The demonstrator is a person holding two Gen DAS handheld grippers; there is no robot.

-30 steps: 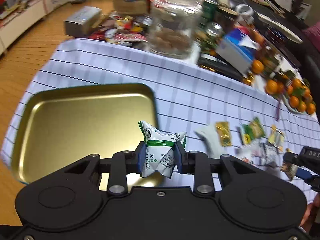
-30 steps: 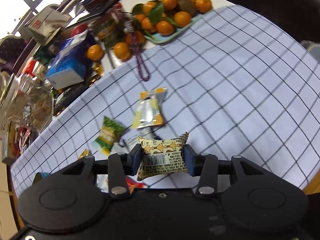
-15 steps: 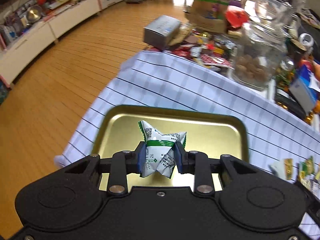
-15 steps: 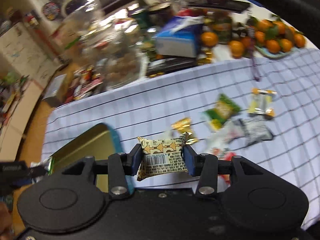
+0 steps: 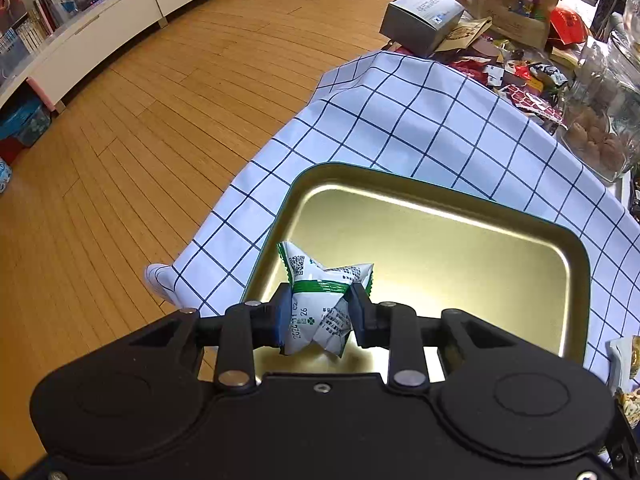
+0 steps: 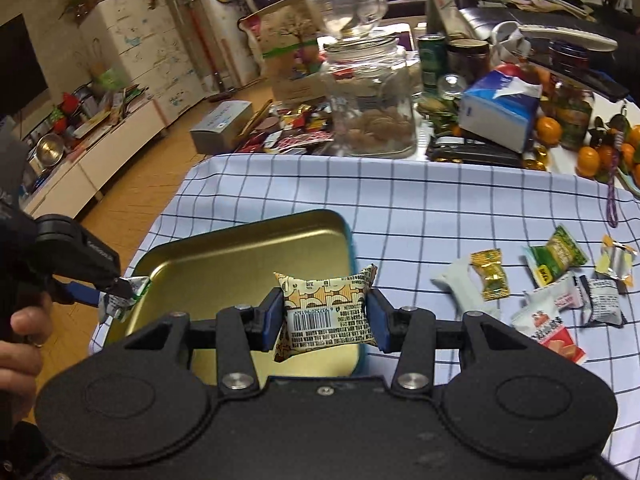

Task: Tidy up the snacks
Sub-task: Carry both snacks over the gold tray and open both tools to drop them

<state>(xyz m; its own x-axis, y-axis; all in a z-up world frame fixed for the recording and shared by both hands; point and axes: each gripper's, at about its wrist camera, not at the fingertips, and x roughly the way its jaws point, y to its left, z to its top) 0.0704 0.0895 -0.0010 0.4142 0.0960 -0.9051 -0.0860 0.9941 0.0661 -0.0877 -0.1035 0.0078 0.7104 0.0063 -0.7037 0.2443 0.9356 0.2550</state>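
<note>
gold tray (image 5: 576, 280) now under both tongs; left tongs (image 5: 320, 312) opening.

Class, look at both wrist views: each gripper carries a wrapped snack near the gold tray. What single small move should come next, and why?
Probably let the left gripper finish opening. Its jaws are already opening, the white-and-green snack between them hangs over the gold tray, and nothing lies in the tray beneath it. The right gripper, shut on the yellow patterned snack, can follow.
</note>
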